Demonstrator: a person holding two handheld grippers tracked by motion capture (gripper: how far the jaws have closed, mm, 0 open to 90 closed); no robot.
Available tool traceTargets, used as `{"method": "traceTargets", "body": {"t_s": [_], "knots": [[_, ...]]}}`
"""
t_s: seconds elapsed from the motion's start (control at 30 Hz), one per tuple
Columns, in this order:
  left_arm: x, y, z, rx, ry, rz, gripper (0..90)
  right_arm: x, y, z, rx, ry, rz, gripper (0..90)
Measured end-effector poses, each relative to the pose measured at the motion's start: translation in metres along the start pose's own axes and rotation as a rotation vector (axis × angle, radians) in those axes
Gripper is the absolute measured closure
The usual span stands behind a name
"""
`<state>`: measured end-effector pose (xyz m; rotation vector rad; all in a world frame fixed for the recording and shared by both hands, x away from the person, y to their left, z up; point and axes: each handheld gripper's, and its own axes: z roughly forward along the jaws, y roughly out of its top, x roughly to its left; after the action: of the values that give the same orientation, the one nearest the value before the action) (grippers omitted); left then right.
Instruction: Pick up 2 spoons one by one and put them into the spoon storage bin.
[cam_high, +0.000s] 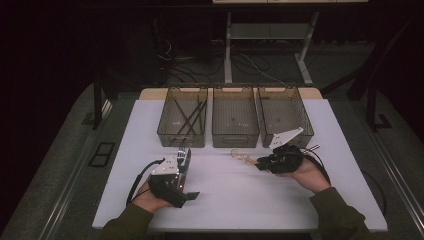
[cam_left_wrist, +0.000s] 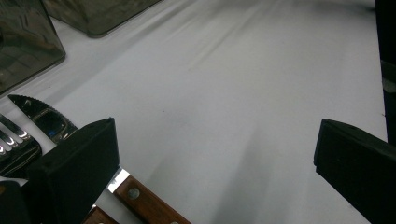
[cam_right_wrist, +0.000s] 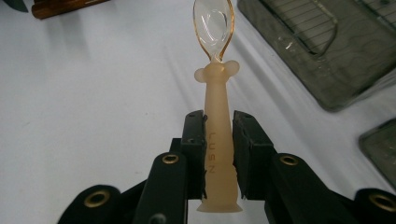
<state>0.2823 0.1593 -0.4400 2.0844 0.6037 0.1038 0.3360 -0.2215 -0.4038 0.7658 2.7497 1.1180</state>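
Clearly the right gripper (cam_right_wrist: 219, 154) is the one at work: its two black jaws are closed narrowly on the frosted peach-coloured handle of a small plastic spoon (cam_right_wrist: 217, 107), pads pressing on either flat side about halfway down the handle, so the clear amber-rimmed bowl sticks out ahead of the jaws. In the high view the right gripper (cam_high: 261, 163) holds the spoon (cam_high: 242, 158) just above the white table (cam_high: 240, 200), in front of the gap between the middle and right bins.

The step in hand looks like sorting this spoon into one of the three smoky translucent plastic bins (cam_high: 235, 122) at the far side of the table. To do it well, keep the grip steady, since the handle is slim and smooth and could pivot between the pads; lift before moving forward so the bowl clears the bin's near wall, carry the spoon well over the rim, lower it close to the bottom, and only then ease the jaws apart.

Further out, the left gripper (cam_high: 182, 167) rests near the left bin with its jaws standing wide apart and nothing between them. Just beside its left jaw lie a serrated steel knife with a riveted brown wooden handle (cam_left_wrist: 140, 200) and the tines of a metal fork (cam_left_wrist: 11, 135). The left bin already holds several dark slender sticks (cam_high: 190, 117).
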Motion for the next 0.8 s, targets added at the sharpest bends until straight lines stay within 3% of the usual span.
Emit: {"method": "traceTargets", "body": {"t_s": [0.37, 0.8], "knots": [[0.001, 0.000, 0.000, -0.005, 0.002, -0.008, 0.0, -0.004, 0.014, -0.013, -0.055, -0.022, 0.031, 75.4], [0.000, 0.000, 0.000, -0.003, 0.003, -0.008, 0.0, -0.006, 0.031, -0.013, -0.093, -0.048, 0.046, 75.3]]}}
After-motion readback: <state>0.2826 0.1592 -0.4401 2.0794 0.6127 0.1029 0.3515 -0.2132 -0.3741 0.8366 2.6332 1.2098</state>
